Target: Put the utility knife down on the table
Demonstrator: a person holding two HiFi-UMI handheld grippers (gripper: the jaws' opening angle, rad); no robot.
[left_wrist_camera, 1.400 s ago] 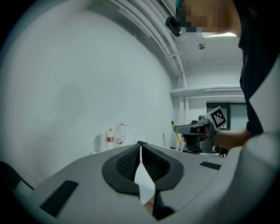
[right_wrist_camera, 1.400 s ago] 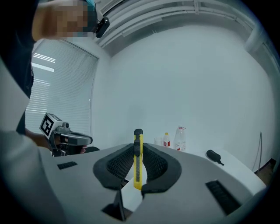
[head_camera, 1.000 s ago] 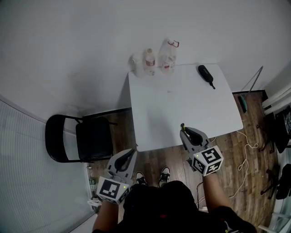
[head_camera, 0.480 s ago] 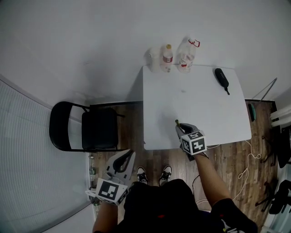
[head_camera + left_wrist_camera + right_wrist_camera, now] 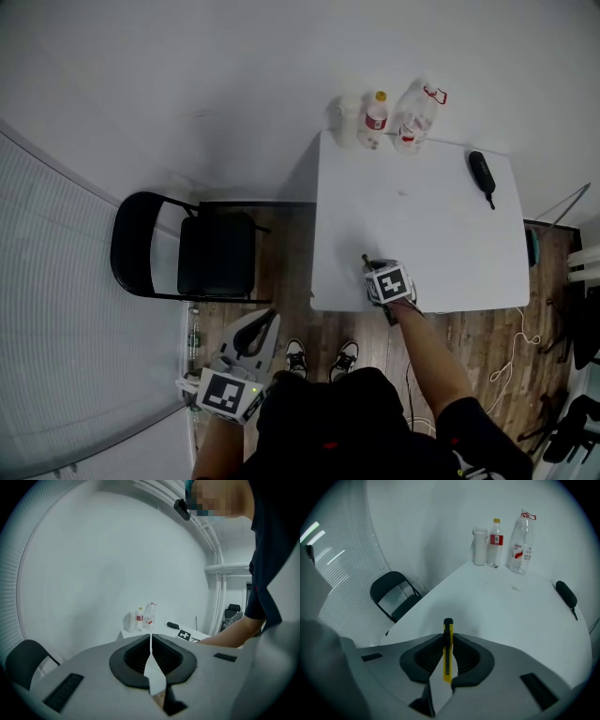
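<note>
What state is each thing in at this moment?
knife: clamped in right gripper, above table's near edge.
right gripper: shut on knife.
left gripper: shut, empty.
bottles: upright, capped.
chair: unfolded, unoccupied.
black object: lying flat on table.

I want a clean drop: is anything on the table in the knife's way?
Nothing visible. The right hand-held gripper holds the knife over a bare stretch of table; the bottles and the black object sit at its far side.
</note>
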